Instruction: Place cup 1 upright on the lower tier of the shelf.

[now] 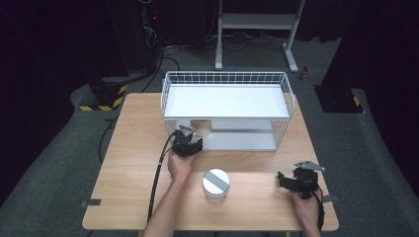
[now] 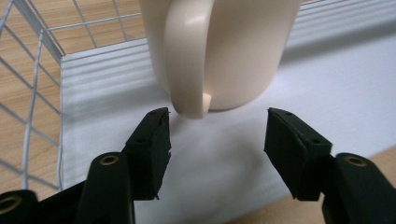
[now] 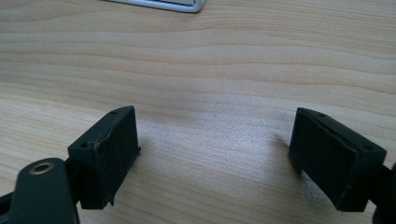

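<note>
One mug [image 2: 219,51], one canister [image 1: 216,183], two claws spread

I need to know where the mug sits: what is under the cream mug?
The cream mug stands on the white lower shelf of the wire rack, its handle toward the open left tool. Its base covers the shelf patch beneath.

The high view looks forward and down on the wire rack [image 1: 227,111]. The left gripper view sits close at the rack's lower shelf [image 2: 327,88], shared with the high view. The right gripper view skims the table [image 3: 210,70] near the rack.
</note>
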Available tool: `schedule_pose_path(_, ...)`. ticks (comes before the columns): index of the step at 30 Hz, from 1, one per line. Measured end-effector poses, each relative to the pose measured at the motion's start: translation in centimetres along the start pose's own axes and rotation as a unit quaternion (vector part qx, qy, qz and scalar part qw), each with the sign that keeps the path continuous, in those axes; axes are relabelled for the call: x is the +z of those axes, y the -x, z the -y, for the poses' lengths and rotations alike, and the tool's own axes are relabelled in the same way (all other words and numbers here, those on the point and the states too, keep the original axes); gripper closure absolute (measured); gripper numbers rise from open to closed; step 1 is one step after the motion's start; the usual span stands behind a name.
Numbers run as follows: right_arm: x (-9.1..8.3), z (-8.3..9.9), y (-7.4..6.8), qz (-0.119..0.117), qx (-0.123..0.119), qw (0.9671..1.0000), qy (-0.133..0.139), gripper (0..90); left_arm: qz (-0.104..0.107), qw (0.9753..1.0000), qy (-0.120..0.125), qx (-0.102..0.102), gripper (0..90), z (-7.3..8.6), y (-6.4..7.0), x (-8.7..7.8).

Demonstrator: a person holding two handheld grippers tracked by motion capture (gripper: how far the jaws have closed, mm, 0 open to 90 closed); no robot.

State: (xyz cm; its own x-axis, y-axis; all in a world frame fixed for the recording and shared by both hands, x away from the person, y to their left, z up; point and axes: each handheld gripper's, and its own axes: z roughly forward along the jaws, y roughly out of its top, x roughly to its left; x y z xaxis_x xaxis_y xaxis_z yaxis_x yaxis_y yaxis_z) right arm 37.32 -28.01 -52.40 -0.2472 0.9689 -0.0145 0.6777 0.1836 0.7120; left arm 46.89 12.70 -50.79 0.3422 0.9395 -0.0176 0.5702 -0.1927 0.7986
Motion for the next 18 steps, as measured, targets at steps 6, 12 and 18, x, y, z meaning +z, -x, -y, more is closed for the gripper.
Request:
schedule_pose_path(6,0.0,0.0,0.0,0.0,-0.001,1.0,0.0,15.3,0.01,0.9999,0.009,0.004,38.1,0.5,-0.4,-1.6)
schedule_pose_path(12,0.0,0.0,0.0,0.0,-0.001,1.0,0.0,15.2,0.021,0.9996,0.019,0.005,37.2,0.9,-0.6,-2.8)
schedule_pose_path(18,0.0,0.0,0.0,0.0,-0.001,1.0,0.0,15.3,0.026,0.9991,0.03,0.011,37.0,1.0,-0.6,-4.0)
